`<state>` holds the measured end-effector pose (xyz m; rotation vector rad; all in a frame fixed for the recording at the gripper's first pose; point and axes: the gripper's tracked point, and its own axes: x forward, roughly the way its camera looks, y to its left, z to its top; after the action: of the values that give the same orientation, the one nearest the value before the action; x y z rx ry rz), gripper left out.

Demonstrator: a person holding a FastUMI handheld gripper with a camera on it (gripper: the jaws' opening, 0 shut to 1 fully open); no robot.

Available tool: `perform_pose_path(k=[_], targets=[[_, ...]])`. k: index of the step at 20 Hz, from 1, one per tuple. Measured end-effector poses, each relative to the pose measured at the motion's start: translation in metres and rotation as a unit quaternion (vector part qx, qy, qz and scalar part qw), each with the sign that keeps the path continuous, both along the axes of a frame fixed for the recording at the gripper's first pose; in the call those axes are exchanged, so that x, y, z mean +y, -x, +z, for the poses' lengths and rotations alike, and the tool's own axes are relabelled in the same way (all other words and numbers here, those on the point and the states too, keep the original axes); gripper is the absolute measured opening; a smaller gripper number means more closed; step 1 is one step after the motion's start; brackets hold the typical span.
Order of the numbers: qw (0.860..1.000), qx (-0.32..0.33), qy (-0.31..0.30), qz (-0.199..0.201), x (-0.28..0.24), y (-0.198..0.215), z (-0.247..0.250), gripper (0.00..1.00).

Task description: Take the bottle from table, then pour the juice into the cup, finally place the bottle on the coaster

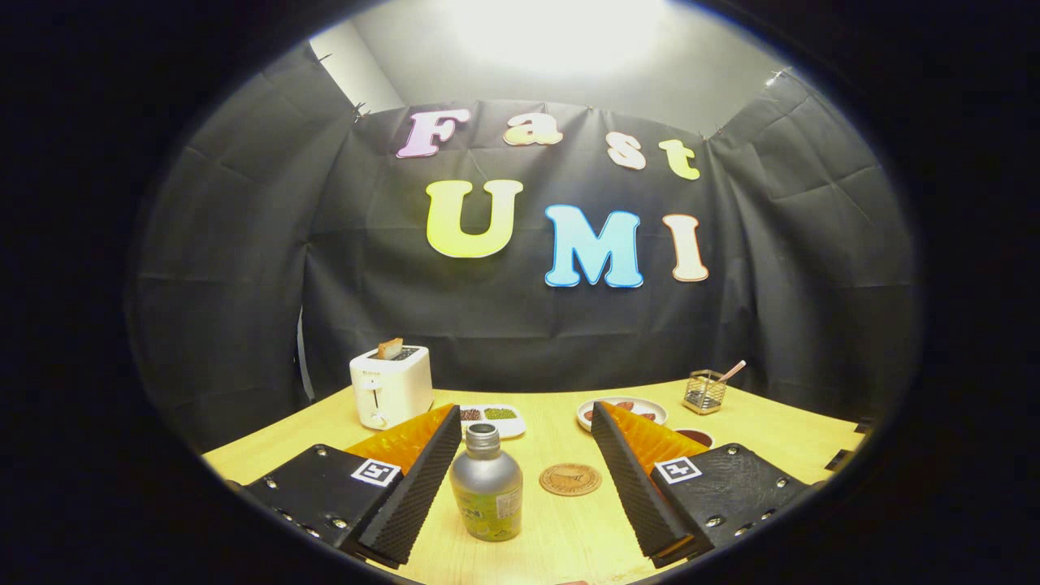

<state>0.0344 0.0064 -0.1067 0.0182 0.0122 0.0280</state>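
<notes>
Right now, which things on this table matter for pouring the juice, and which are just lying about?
For the job:
bottle, upright between the open fingers of the gripper, untouched
coaster, beside the bottle
cup, partly hidden behind one finger

Lying about:
toaster with toast
divided dish
plate
wire holder

Bottle (486, 483) stands upright between the gripper's (526, 475) spread fingers, bare table (561, 528) either side of it. Right of the bottle lies the flat coaster (570, 478). Beyond the bottle, toaster (391, 385), dishes (621, 410) and basket (704, 391) crowd the far edge.
</notes>
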Motion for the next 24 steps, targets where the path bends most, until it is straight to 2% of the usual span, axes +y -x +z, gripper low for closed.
perform_pose_path(k=[4,7,14,19,22,24], targets=[[1.0,0.011,0.01,0.008,0.01,-0.01,-0.032,0.98],[0.999,0.025,0.014,0.032,0.026,-0.017,-0.055,0.99],[0.999,0.038,0.006,0.035,0.03,-0.035,-0.086,0.98],[0.997,0.054,0.025,0.041,0.041,-0.046,-0.103,0.98],[0.996,0.056,0.058,0.031,0.039,-0.048,-0.102,0.9],[0.996,0.053,0.059,0.034,0.042,-0.049,-0.099,0.83]])
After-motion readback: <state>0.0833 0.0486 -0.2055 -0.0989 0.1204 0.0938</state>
